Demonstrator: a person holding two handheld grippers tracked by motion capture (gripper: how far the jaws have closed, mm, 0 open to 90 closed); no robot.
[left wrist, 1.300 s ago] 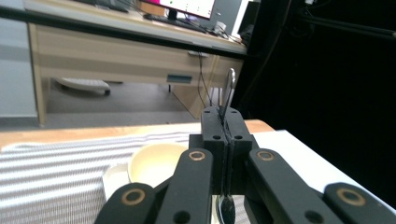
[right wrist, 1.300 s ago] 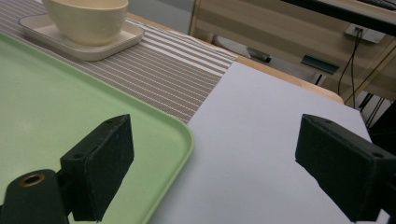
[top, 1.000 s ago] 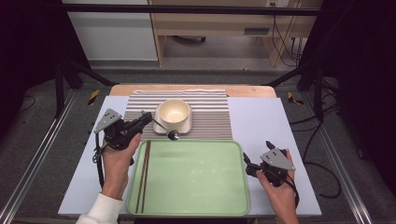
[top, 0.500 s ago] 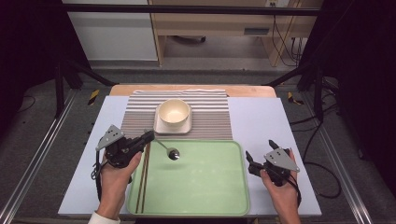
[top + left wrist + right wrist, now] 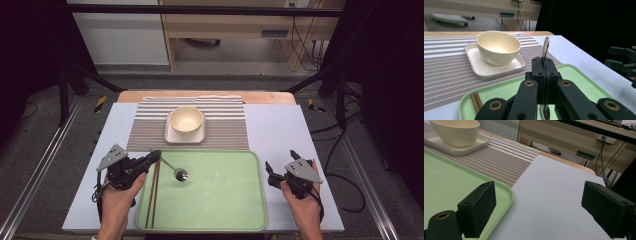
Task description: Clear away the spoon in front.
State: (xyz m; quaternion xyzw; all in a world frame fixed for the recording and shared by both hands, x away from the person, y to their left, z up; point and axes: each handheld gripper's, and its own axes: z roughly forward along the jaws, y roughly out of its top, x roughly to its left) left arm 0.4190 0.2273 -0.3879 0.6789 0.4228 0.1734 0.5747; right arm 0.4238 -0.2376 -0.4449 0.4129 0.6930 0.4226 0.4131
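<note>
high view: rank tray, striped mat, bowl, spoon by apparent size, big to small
1. Tray, nearer the camera, so its lead over the mat is unsure.
2. Striped mat.
3. Bowl.
4. Spoon, held in the left gripper.

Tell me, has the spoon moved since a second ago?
Yes. The spoon went from beside the bowl toward the person, over the green tray.

hand-held gripper (image 5: 539, 212) jaws apart | green tray (image 5: 449, 182) left | bowl (image 5: 455, 131) far
</note>
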